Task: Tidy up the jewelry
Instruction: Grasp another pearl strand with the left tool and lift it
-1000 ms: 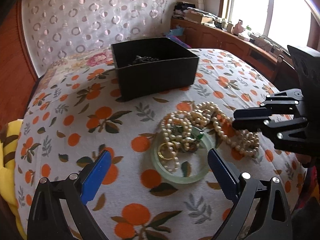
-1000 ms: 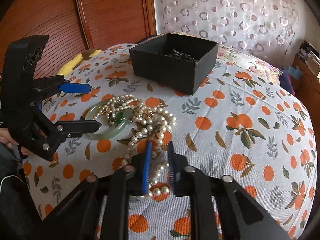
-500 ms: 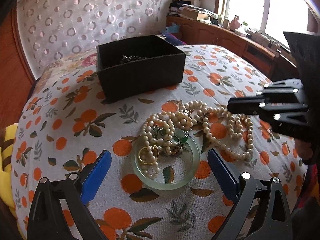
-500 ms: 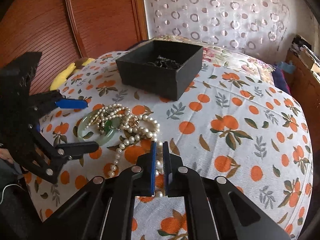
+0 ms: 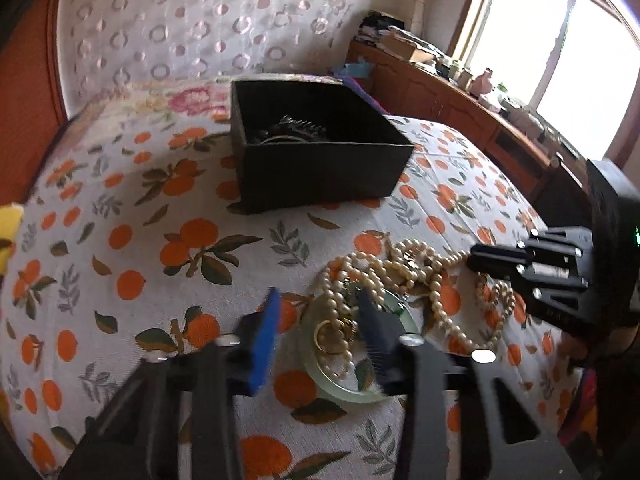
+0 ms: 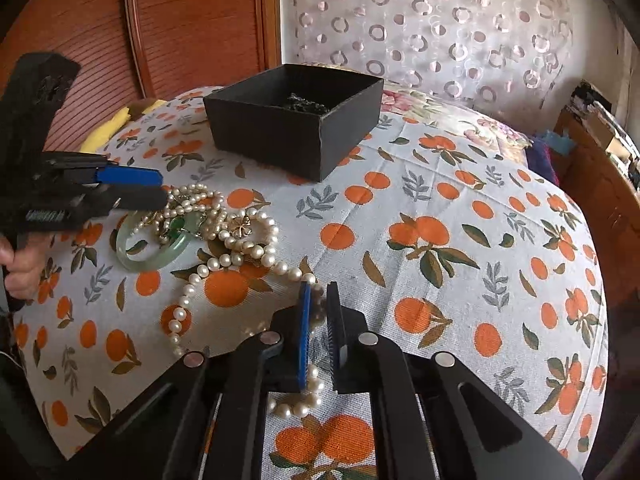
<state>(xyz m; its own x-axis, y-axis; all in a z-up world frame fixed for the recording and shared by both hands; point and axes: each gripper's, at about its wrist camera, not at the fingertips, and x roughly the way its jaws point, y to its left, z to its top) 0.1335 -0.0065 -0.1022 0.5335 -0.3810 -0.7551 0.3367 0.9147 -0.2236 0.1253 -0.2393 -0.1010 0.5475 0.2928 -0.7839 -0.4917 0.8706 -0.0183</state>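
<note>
Orange-printed cloth covers the bed (image 6: 460, 208) under a circle-patterned curtain, and a black box (image 6: 296, 120) sits toward its far side with dark pieces already inside. Nearer than the box, on the left, lies a green jade bangle (image 6: 150, 258) with small gold pieces and pearls heaped over it. The left gripper (image 5: 316, 328) hovers at it, jaws partly apart and straddling the bangle's near rim — not yet touching, as far as I can tell. Rightward from the bangle trails the pearl necklace (image 6: 224, 260), and the right gripper (image 6: 318, 320) has its jaws drawn narrow around the strand's near loop.

To lift well, I judge the right should rise slowly while the left pins or holds the bangle, since the pearls drape over it and may drag it along — then carry the strand over the box's rim.
</note>
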